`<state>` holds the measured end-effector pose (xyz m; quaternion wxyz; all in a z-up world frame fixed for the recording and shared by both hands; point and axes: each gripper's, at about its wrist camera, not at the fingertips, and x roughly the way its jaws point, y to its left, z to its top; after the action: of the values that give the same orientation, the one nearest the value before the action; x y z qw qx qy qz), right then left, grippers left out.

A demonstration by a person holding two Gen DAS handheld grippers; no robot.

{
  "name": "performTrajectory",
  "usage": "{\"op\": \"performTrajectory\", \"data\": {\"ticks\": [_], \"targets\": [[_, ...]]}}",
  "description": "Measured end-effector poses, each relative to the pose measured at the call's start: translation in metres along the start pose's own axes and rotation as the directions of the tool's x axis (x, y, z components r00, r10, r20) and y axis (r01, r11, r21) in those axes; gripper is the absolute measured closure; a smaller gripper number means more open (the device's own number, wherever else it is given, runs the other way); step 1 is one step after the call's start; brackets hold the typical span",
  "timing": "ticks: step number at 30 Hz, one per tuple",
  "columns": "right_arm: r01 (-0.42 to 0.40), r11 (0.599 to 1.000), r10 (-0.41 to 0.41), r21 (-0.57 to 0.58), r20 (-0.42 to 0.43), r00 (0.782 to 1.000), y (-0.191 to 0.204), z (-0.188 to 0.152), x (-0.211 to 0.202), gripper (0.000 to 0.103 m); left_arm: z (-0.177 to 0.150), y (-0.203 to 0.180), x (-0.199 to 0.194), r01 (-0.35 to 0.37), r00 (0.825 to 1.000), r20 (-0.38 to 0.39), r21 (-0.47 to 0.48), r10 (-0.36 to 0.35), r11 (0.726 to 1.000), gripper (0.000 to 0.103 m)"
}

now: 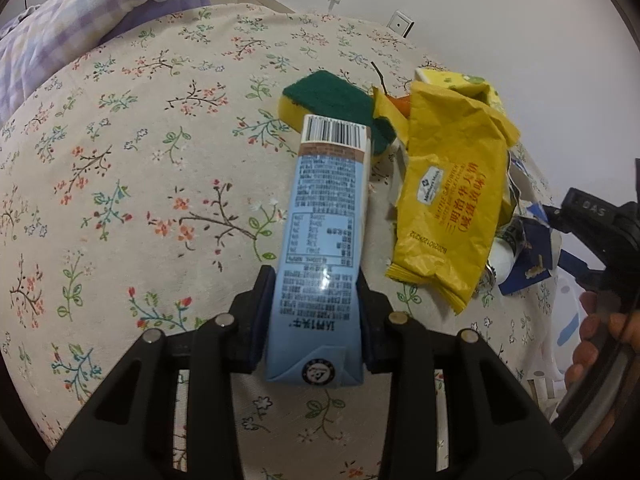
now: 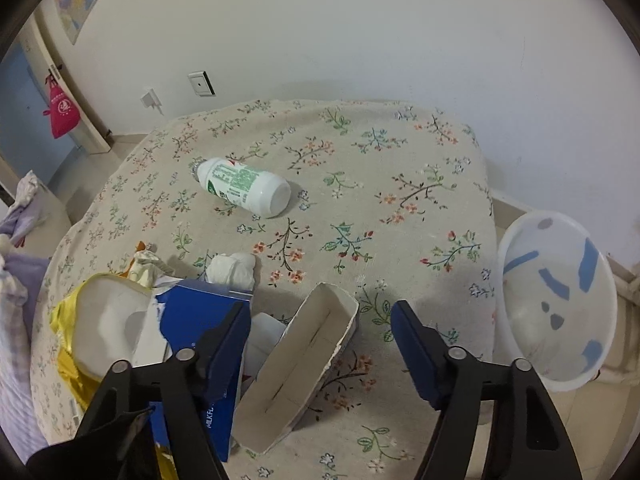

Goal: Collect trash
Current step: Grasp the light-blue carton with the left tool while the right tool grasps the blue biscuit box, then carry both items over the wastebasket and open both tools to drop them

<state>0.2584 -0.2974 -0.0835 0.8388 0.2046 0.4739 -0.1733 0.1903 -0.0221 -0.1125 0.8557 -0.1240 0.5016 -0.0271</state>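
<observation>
Trash: left hand-held gripper (image 1: pixel 316 312) clamps blue carton (image 1: pixel 320 248); right hand-held gripper (image 2: pixel 320 344) half-open around torn box (image 2: pixel 300 364), not gripping.

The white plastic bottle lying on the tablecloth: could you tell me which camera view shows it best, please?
The right wrist view: the white bottle lies on its side there, fully unobstructed. The left wrist view does not clearly show it.

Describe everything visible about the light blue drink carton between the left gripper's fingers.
The light blue carton is a tall, slim paperboard drink box with glossy printed sides: dense text, a nutrition table, a barcode on a white and brown band at its far end, and a round logo on the folded near end. It points away from the camera over the floral tablecloth, its far end overlapping the green and yellow sponge. The left hand-held gripper clamps its near half.
</observation>
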Motion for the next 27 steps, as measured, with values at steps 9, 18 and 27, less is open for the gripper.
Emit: {"op": "performTrajectory", "data": {"ticks": [9,18,27], "targets": [[-0.025,1.0,0.025,0.013,-0.01,1.0,-0.003,-0.002,-0.004,0.081,0.003,0.01,-0.014,0.003,1.0,0.019,0.017,-0.003,1.0,0.065],[-0.042,0.999,0.042,-0.007,0.049,0.998,-0.025,-0.007,-0.043,0.082,0.001,0.0,-0.044,0.039,0.997,0.064,0.033,-0.041,0.999,0.065],[-0.032,0.999,0.026,0.04,0.134,0.991,-0.083,-0.012,-0.091,0.082,-0.009,-0.051,-0.07,0.118,0.989,0.069,0.143,-0.129,0.983,0.065]]}}
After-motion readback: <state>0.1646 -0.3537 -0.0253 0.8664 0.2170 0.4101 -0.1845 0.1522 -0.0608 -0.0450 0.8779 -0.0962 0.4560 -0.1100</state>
